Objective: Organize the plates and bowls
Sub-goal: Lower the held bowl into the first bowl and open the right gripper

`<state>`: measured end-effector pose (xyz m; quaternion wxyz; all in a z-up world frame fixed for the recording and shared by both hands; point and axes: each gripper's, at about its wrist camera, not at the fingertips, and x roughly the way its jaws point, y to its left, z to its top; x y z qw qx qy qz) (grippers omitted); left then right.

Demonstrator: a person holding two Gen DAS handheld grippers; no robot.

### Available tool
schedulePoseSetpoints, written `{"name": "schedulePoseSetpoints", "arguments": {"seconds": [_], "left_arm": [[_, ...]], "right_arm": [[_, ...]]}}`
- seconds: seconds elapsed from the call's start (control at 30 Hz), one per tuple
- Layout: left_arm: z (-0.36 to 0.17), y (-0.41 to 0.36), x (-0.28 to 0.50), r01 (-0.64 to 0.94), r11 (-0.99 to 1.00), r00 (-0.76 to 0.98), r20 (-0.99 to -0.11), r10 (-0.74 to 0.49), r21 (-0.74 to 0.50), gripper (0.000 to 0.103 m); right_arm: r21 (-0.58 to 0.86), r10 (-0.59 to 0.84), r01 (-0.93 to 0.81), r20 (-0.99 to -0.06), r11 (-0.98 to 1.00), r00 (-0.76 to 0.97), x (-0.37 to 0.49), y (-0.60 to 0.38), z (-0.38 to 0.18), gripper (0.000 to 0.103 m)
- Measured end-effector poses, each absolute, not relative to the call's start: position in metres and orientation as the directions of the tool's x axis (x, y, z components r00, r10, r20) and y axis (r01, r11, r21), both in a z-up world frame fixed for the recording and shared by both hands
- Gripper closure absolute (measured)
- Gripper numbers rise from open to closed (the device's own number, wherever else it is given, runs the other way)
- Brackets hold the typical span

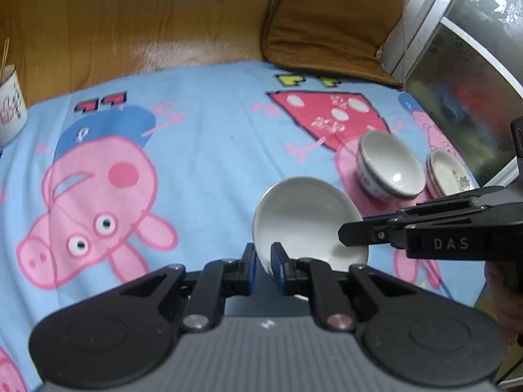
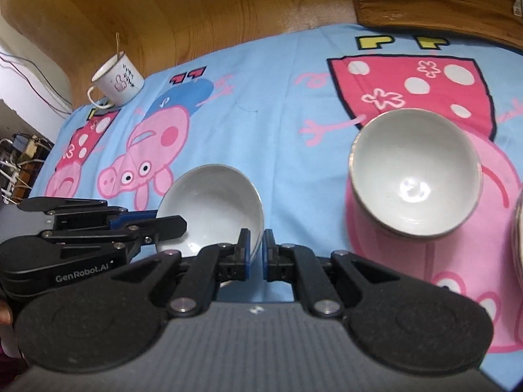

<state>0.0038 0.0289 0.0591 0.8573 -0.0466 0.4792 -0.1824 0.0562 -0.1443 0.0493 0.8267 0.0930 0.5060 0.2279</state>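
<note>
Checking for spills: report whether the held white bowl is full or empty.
Empty: the white bowl shows only bare glazed inside in both wrist views.

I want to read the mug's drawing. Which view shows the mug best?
The right wrist view: the whole mug shows, handle and stick included, though its drawing is blurry. The left wrist view catches only part of it at the frame's edge.

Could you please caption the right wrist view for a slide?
Both grippers, right and left, clamp a white bowl's rim beside stacked bowls.
</note>
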Motion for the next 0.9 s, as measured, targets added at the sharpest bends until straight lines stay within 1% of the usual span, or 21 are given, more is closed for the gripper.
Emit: {"name": "schedulePoseSetpoints", "arguments": {"seconds": [0.17, 0.3, 0.47, 0.63, 0.7, 0.73, 0.77, 0.8, 0.83, 0.87, 0.9], "left_arm": [[0.096, 0.005, 0.014, 0.319, 0.912, 0.53, -0.749, -0.397, -0.258, 0.092], [0.111, -0.029, 0.027, 0.377, 0.893, 0.541, -0.723, -0.429, -0.247, 0.092], [0.099, -0.071, 0.046, 0.422, 0.873, 0.497, -0.743, -0.447, -0.243, 0.092], [0.077, -0.09, 0.068, 0.414, 0.875, 0.447, -0.78, -0.437, -0.253, 0.092], [0.075, -0.094, 0.07, 0.415, 0.879, 0.464, -0.776, -0.428, -0.237, 0.089], [0.076, -0.096, 0.071, 0.415, 0.882, 0.473, -0.776, -0.418, -0.223, 0.084], [0.077, -0.096, 0.071, 0.416, 0.883, 0.482, -0.77, -0.418, -0.219, 0.075], [0.08, -0.096, 0.07, 0.421, 0.882, 0.494, -0.761, -0.42, -0.213, 0.071], [0.084, -0.096, 0.068, 0.425, 0.884, 0.512, -0.753, -0.414, -0.197, 0.066], [0.086, -0.096, 0.067, 0.429, 0.885, 0.528, -0.744, -0.408, -0.181, 0.064], [0.09, -0.094, 0.063, 0.435, 0.885, 0.543, -0.734, -0.407, -0.169, 0.064]], "right_arm": [[0.382, 0.476, -0.285, -0.732, 0.879, 0.487, 0.055, -0.174, 0.083, 0.094], [0.362, 0.434, -0.24, -0.713, 0.901, 0.551, 0.058, -0.207, 0.096, 0.094], [0.341, 0.368, -0.16, -0.733, 0.926, 0.571, 0.061, -0.238, 0.088, 0.094], [0.335, 0.337, -0.11, -0.76, 0.936, 0.556, 0.071, -0.253, 0.066, 0.093], [0.34, 0.341, -0.11, -0.757, 0.934, 0.558, 0.073, -0.255, 0.061, 0.091], [0.327, 0.332, -0.113, -0.759, 0.938, 0.56, 0.074, -0.253, 0.061, 0.091], [0.309, 0.319, -0.117, -0.758, 0.944, 0.57, 0.073, -0.251, 0.061, 0.088], [0.293, 0.309, -0.124, -0.752, 0.948, 0.583, 0.071, -0.249, 0.063, 0.084], [0.275, 0.299, -0.134, -0.745, 0.952, 0.597, 0.069, -0.246, 0.064, 0.071], [0.267, 0.297, -0.142, -0.734, 0.953, 0.61, 0.067, -0.246, 0.067, 0.064], [0.256, 0.29, -0.145, -0.725, 0.956, 0.625, 0.066, -0.247, 0.069, 0.064]]}}
